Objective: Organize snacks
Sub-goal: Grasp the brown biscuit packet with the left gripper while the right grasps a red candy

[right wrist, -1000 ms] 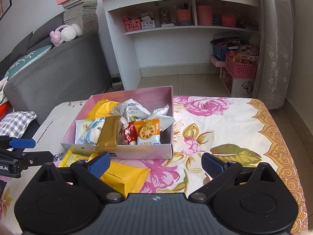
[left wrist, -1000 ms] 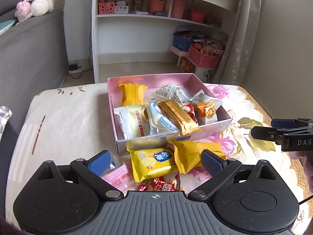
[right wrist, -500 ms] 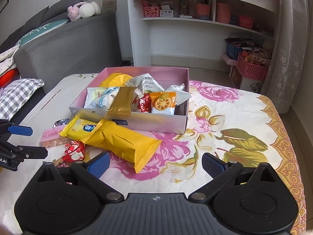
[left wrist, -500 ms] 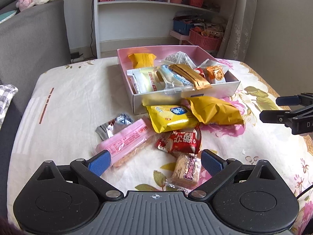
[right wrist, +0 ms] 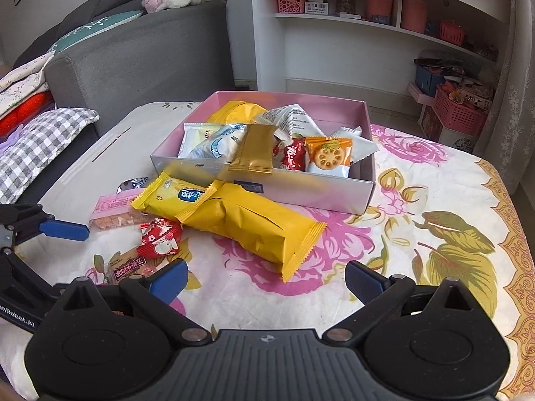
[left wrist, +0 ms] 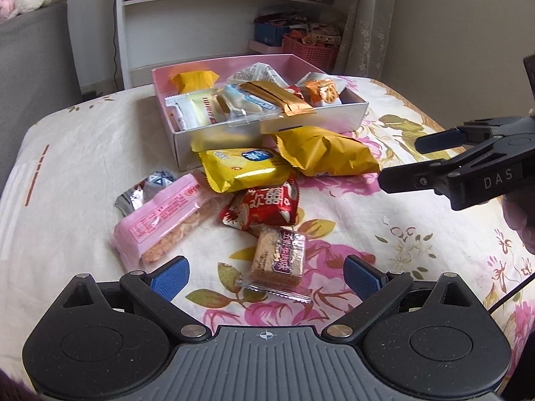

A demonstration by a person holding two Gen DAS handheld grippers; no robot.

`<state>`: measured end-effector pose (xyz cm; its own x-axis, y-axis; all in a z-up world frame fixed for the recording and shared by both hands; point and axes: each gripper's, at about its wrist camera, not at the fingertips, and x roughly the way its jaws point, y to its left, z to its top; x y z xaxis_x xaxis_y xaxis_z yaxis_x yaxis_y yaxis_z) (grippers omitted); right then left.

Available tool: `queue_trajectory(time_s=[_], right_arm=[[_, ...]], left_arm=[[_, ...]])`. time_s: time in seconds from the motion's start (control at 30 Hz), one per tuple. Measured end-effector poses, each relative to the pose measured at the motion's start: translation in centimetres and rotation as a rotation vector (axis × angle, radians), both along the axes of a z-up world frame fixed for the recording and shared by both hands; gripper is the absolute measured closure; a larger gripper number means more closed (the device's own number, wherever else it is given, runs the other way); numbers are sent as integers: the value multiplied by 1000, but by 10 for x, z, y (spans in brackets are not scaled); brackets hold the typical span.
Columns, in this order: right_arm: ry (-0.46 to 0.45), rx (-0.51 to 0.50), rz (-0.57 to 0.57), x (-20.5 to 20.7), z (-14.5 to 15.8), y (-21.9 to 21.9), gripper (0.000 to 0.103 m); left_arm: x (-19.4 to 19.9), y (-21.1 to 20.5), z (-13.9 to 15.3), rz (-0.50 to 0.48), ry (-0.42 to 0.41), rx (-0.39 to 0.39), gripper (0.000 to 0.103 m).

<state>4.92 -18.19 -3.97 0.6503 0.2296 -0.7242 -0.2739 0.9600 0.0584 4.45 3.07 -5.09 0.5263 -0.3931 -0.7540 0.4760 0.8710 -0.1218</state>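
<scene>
A: Left wrist view: left gripper (left wrist: 265,275) wide open, empty. Cracker packet (left wrist: 279,255) lies just ahead between the fingers, long axis pointing away. Pink box (left wrist: 267,135) further ahead.

B: Right wrist?

A: Right gripper (right wrist: 265,280) also wide, empty. Long yellow pack (right wrist: 247,222) just ahead, lying diagonal, left-far to right-near. Left is nearer the cracker.

B: Change?

A: Both have pulled back and dropped lower than a second ago.

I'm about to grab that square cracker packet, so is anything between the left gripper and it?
Nothing visible. The square clear-wrapped cracker packet lies on the floral cloth just ahead of the open left gripper, between its fingers.
</scene>
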Motion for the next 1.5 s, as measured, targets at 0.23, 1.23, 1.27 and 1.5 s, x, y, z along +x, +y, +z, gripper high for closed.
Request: queue_trajectory(time_s=[0.23,1.23,1.27,1.5], right_arm=[[43,53,4,8,-2,9,9],[176,144,-2,38,-22,56,11],[180,149,-3,39,-23,58,12],[239,224,-19,48,-27,71,26]], left_arm=[[-2,-17,-3,-61,-27,19,8],[3,8,-6,6,35,104,71],[4,9,-6,11,42,105,71],[5,12,-8,23,55,95,71]])
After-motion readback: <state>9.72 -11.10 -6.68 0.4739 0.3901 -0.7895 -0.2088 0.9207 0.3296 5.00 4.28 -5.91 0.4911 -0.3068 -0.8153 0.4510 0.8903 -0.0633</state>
